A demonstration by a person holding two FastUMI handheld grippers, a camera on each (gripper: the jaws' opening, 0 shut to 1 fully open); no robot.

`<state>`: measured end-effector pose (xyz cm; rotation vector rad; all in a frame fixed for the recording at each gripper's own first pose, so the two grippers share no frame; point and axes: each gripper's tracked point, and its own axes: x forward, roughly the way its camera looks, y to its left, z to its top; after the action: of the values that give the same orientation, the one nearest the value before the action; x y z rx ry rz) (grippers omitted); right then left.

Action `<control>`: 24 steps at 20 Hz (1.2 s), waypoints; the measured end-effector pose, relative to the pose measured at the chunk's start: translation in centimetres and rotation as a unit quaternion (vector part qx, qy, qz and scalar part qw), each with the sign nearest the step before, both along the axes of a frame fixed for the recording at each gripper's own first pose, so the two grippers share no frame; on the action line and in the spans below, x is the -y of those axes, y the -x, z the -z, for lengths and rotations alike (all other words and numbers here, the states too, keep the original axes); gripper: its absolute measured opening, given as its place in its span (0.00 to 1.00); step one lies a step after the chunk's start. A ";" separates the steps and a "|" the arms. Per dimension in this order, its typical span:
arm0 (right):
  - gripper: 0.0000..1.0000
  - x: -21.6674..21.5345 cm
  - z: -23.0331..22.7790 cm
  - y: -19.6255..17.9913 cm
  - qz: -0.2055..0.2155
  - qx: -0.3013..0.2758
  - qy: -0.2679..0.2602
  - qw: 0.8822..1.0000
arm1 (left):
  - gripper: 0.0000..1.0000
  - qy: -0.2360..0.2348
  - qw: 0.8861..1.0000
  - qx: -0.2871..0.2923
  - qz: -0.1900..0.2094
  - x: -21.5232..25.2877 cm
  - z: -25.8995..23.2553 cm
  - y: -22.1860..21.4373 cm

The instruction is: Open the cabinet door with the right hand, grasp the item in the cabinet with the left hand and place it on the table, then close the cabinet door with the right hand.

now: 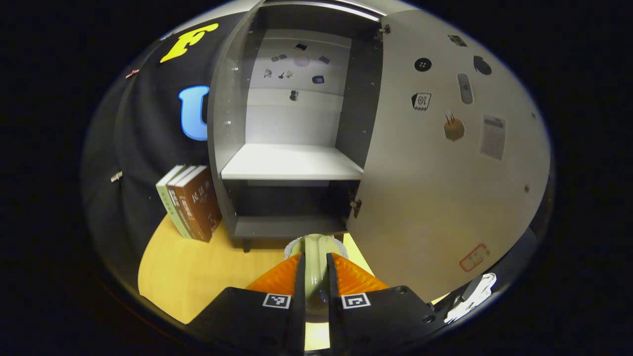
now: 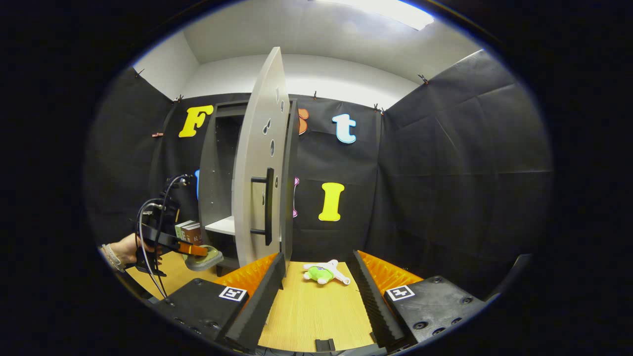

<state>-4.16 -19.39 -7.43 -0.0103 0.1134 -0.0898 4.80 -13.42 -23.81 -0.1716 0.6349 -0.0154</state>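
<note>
The grey cabinet (image 1: 292, 160) stands with its door (image 1: 445, 173) swung wide to the right, and its white shelf is bare. My left gripper (image 1: 315, 256) is shut on a pale green dish-like item (image 1: 316, 242), held above the wooden table (image 1: 198, 272) just in front of the cabinet's foot. The right gripper view shows that left gripper (image 2: 195, 249) with the item (image 2: 203, 259), a hand (image 2: 126, 249) behind it. My right gripper (image 2: 319, 262) is open with nothing between its fingers, close to the right of the door (image 2: 257, 173) and its black handle (image 2: 268, 205).
Three books (image 1: 190, 202) lean upright on the table to the left of the cabinet. A small green and white plush toy (image 2: 324, 273) lies on the table (image 2: 311, 306) ahead of my right gripper. Black cloth walls close in the booth.
</note>
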 end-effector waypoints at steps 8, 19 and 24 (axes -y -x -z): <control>0.91 -0.4 3.0 -1.8 -0.004 -0.029 -0.008 1.000 | 0.23 0.022 0.999 -0.019 -0.030 0.4 8.8 2.0; 0.98 3.2 10.0 -5.0 0.020 -0.065 -0.061 0.996 | 0.24 -0.006 0.998 -0.022 -0.061 1.3 19.9 2.0; 0.98 4.2 12.2 -5.7 0.024 -0.085 -0.053 0.995 | 0.23 -0.002 0.996 -0.047 -0.080 1.3 23.9 2.4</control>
<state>1.52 -23.58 -19.62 0.0906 0.2883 -0.1311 2.40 -14.76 -47.76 -0.2204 0.7141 0.1483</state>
